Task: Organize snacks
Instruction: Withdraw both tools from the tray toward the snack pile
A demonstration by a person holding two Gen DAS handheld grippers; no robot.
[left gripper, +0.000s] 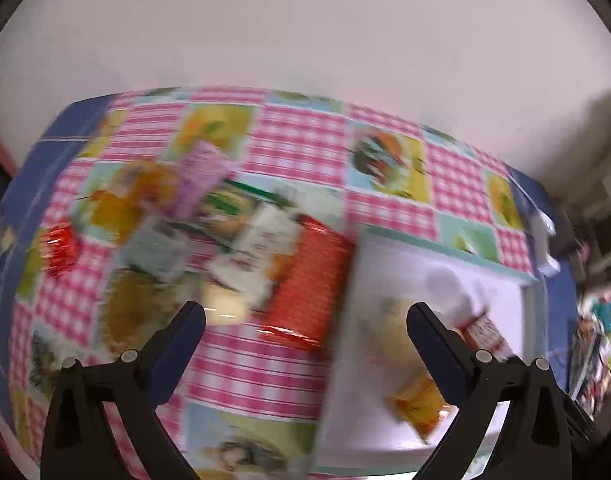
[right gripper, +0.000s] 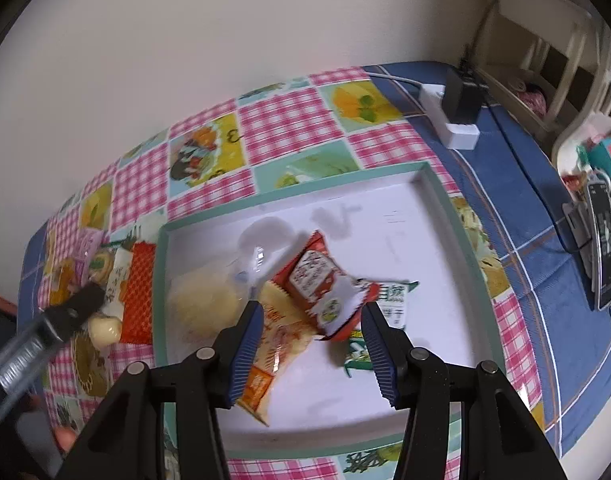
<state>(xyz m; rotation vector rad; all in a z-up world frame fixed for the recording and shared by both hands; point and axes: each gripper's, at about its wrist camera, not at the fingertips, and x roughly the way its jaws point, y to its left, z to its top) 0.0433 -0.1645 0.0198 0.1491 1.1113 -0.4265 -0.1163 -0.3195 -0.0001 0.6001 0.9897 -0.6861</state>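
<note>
A white tray with a green rim (right gripper: pixel 425 176) holds a pale round bun in clear wrap (right gripper: pixel 205 300), a red-and-white packet (right gripper: pixel 317 276), an orange packet (right gripper: pixel 273 344) and a green-and-white packet (right gripper: pixel 393 300). My right gripper (right gripper: pixel 311 309) hovers over the tray, open, its pads clear of the red-and-white packet lying below between them. In the blurred left wrist view, my left gripper (left gripper: pixel 305 312) stands wide open and empty above a red grid-patterned packet (left gripper: pixel 309 280) left of the tray (left gripper: pixel 445 256). More loose snacks (left gripper: pixel 261 248) lie beyond it.
The table has a pink checked cloth (right gripper: pixel 289 120) over blue. A white power strip with a black adapter (right gripper: pixel 453 116) sits at the back right, and a phone on a stand (right gripper: pixel 603 248) at the right edge. A wall runs behind the table.
</note>
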